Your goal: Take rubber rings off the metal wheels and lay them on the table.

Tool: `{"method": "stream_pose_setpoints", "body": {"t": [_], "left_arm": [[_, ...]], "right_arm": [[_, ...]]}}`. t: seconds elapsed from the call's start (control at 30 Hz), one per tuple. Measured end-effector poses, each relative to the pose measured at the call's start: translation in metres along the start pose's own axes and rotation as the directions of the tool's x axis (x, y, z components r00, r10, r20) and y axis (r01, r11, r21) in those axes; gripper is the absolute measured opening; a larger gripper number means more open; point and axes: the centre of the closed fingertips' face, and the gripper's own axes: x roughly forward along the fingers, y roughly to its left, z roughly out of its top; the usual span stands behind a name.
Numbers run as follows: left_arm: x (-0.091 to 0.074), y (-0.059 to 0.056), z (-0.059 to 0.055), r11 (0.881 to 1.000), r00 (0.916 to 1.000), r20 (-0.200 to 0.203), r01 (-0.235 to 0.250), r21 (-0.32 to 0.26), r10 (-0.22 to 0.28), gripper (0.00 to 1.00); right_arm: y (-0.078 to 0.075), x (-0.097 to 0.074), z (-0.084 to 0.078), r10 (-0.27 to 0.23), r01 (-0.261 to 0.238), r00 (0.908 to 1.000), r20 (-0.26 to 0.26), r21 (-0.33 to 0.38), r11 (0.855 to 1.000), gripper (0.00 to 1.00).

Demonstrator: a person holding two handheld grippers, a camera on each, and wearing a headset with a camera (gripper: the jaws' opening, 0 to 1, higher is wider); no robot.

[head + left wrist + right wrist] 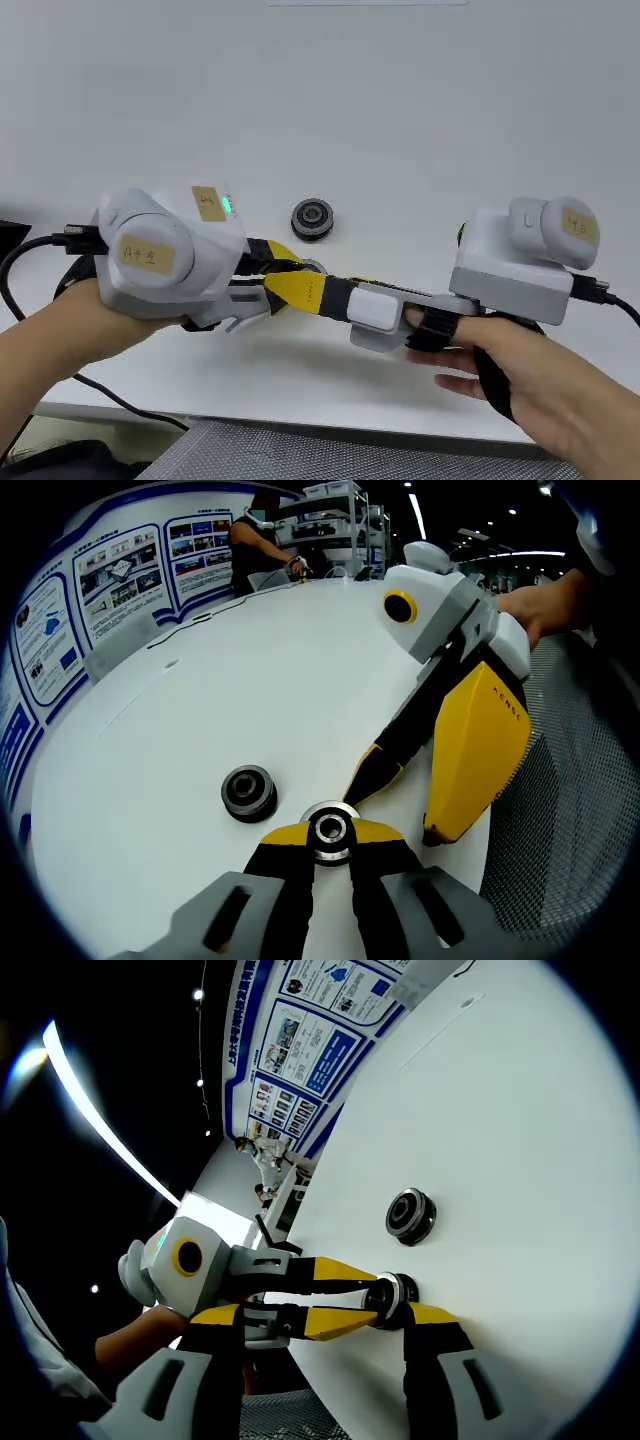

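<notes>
A small metal wheel (330, 832) sits between the yellow-tipped jaws of my left gripper (331, 842), which is shut on it just above the table. This held wheel (395, 1300) also appears in the right gripper view and in the head view (312, 267). My right gripper (325, 1312) reaches in from the right, open, with one jaw tip touching or almost touching the held wheel. In the head view my left gripper (303, 266) and right gripper (290, 283) meet at the table's front. A second wheel with a black rubber ring (312, 218) lies flat behind them.
The white table (400, 120) stretches far back with free room. Its front edge (300, 415) runs just under the hands, with a grey mesh floor below. A black cable (40, 250) trails from the left gripper. The second wheel (249, 792) lies left of the held one.
</notes>
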Motion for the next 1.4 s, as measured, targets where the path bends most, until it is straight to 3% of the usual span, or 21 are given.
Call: {"method": "stream_pose_setpoints", "body": {"t": [0.23, 0.47, 0.83, 1.07, 1.4], "left_arm": [[0.0, 0.0, 0.0, 1.0, 1.0, 0.0, 0.0, -0.001, 0.0, 0.12], [0.0, 0.0, 0.0, 1.0, 1.0, 0.0, 0.0, -0.001, 0.0, 0.12], [0.0, 0.0, 0.0, 1.0, 1.0, 0.0, 0.0, -0.003, 0.0, 0.12], [0.0, -0.001, 0.0, 1.0, 1.0, -0.004, 0.001, -0.001, -0.001, 0.12], [0.0, -0.001, 0.001, 1.0, 1.0, -0.006, 0.0, -0.001, 0.0, 0.12]], "right_arm": [[-0.003, -0.002, 0.002, -0.007, 0.007, 0.9999, 0.01, 0.009, 1.0, 0.61], [-0.011, -0.003, 0.006, -0.025, 0.024, 0.9993, 0.028, 0.023, 0.999, 0.5], [-0.042, -0.004, 0.005, -0.126, 0.125, 0.9918, 0.021, 0.044, 0.991, 0.12], [-0.049, -0.001, 0.001, -0.168, 0.168, 0.9857, 0.003, 0.024, 0.985, 0.07], [-0.047, -0.005, 0.004, -0.163, 0.163, 0.9865, 0.014, 0.03, 0.986, 0.05]]}}
